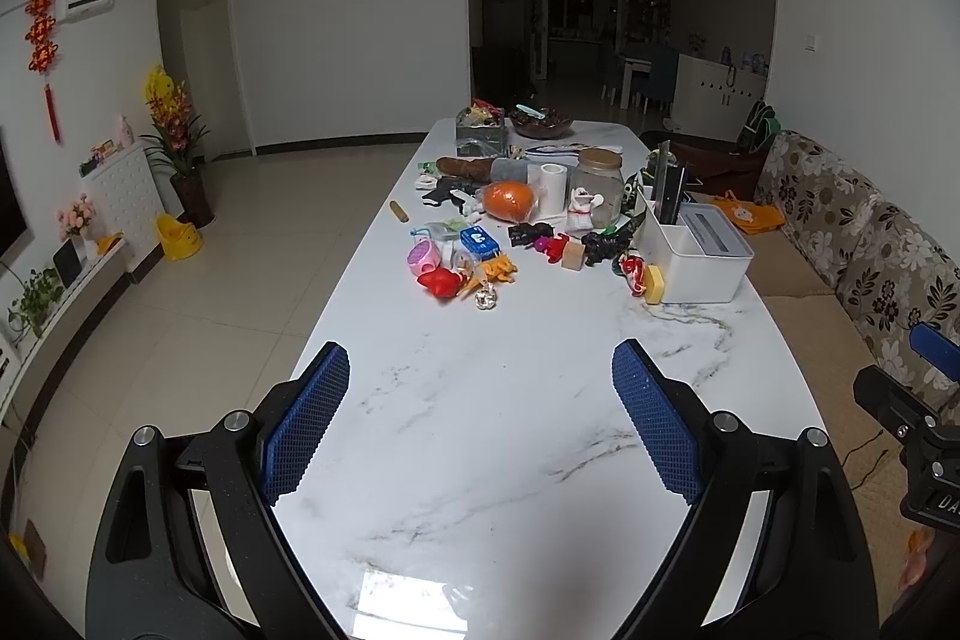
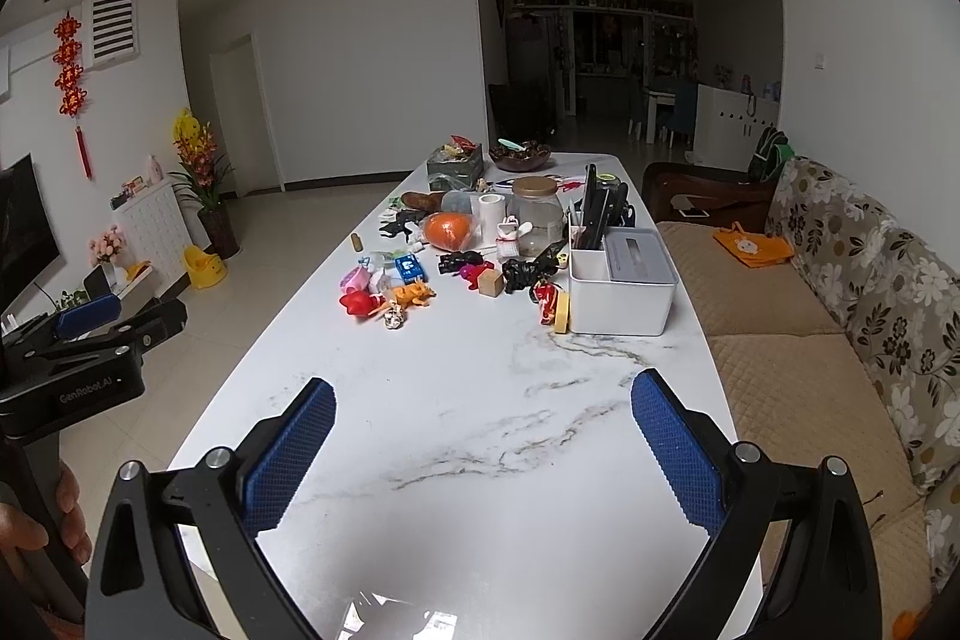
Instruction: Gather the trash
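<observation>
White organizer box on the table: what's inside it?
The white organizer box holds dark upright items in its open left compartment; what they are is unclear. A grey lid covers the right part, hiding anything beneath it.

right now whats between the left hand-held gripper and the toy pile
Only bare marble table between the left hand-held gripper and the toy pile, per the left wrist view.
</observation>
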Demonstrator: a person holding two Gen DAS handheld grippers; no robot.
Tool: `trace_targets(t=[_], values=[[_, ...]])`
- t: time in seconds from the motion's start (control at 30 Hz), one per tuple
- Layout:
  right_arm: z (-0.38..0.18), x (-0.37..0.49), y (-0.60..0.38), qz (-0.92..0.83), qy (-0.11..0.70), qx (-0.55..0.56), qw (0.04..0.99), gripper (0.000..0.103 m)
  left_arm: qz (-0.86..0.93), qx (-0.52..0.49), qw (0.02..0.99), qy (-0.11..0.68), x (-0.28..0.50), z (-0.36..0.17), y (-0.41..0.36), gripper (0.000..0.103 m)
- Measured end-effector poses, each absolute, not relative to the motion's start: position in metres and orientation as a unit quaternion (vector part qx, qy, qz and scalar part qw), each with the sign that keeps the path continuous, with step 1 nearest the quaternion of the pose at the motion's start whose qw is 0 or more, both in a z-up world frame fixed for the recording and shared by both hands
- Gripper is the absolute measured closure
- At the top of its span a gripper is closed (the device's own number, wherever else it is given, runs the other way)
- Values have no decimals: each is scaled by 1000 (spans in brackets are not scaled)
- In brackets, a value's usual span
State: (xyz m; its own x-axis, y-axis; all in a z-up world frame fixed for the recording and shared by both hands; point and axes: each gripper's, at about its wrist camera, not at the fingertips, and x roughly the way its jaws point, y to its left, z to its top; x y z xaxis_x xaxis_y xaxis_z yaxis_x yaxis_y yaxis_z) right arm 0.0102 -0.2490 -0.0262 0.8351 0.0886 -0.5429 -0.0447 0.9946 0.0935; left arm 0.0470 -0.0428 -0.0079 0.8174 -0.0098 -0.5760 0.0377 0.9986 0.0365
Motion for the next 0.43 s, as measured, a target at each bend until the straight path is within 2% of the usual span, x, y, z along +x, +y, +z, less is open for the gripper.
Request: trace_targets(t=[0.43], values=[[-28, 10, -247, 33, 291, 41, 955, 6, -9, 27, 949, 314, 50, -11, -46, 16]])
